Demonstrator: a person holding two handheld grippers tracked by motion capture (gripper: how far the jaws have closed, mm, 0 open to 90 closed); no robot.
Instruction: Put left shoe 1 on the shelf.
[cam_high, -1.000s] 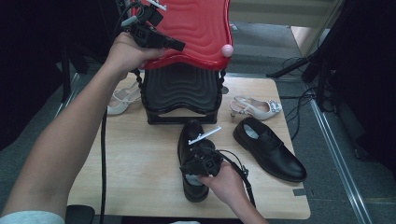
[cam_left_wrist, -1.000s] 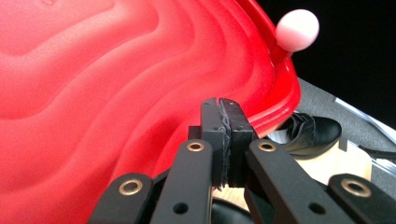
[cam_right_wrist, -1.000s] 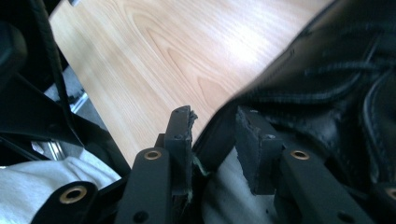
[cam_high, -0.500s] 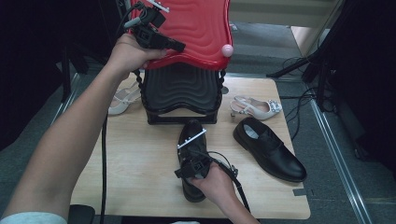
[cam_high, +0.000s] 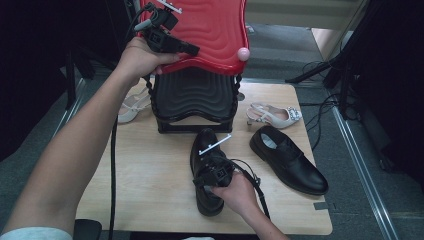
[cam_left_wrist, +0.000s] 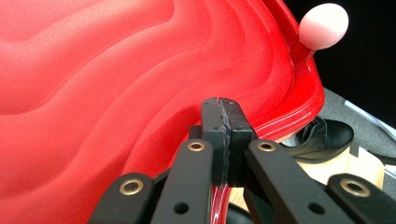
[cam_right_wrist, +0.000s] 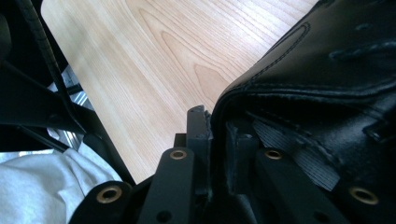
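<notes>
My left gripper (cam_high: 191, 49) holds up the red wavy lid (cam_high: 210, 30) of a black ribbed box (cam_high: 195, 97) at the table's back. In the left gripper view its jaws (cam_left_wrist: 226, 106) are shut on the lid's rim (cam_left_wrist: 280, 121). A black leather shoe (cam_high: 207, 202) lies at the front middle of the table. My right gripper (cam_high: 205, 180) sits on top of it. In the right gripper view the jaws (cam_right_wrist: 215, 119) have just been closing. One is now outside and one inside the shoe's collar (cam_right_wrist: 261, 84), pinching the leather wall.
A second black shoe (cam_high: 290, 160) lies to the right, with a white slingback heel (cam_high: 272, 115) behind it. Another pale shoe (cam_high: 131, 107) lies left of the box. A pink knob (cam_high: 243, 53) sticks out from the lid's corner. Bare wooden table (cam_high: 150, 170) lies front left.
The right gripper has rocked slightly over the shoe, staying in the same spot. The left hand and the raised lid have kept still.
</notes>
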